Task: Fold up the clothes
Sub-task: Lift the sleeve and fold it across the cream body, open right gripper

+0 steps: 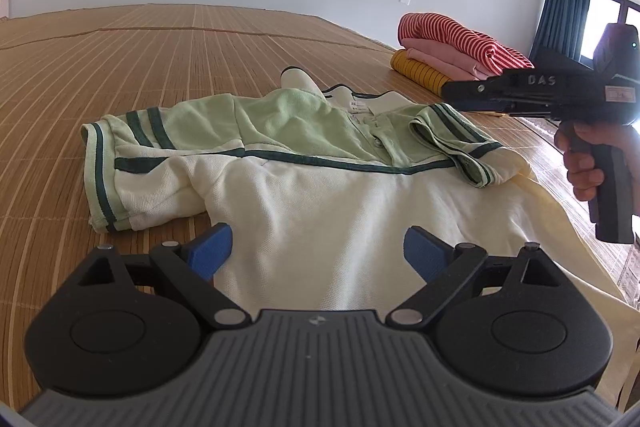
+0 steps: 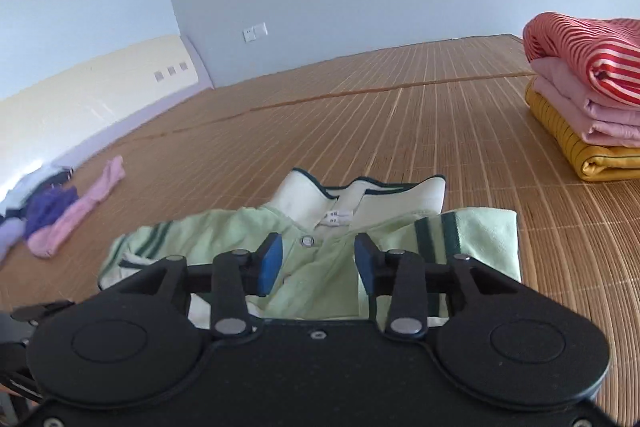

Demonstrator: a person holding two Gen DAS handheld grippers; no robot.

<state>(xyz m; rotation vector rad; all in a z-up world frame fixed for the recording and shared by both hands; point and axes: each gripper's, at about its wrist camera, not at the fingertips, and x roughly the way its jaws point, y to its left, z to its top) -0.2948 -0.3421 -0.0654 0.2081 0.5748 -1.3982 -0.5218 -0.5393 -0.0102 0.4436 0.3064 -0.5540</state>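
Polo shirt (image 1: 320,195) lies on mat (image 1: 160,59); left gripper (image 1: 318,251) and right gripper (image 2: 318,263) hover, jaws wide apart, empty; folded stack (image 2: 588,99) at 2 o'clock.

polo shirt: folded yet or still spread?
Partly folded. The polo shirt has one sleeve turned in over its chest; the other sleeve lies out on the mat.

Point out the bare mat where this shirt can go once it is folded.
Free: the wide mat between the polo shirt's collar, the far wall and the folded stack; also the mat left of its spread sleeve. Crowded: the loose clothes pile by the left wall, and the stack's corner.
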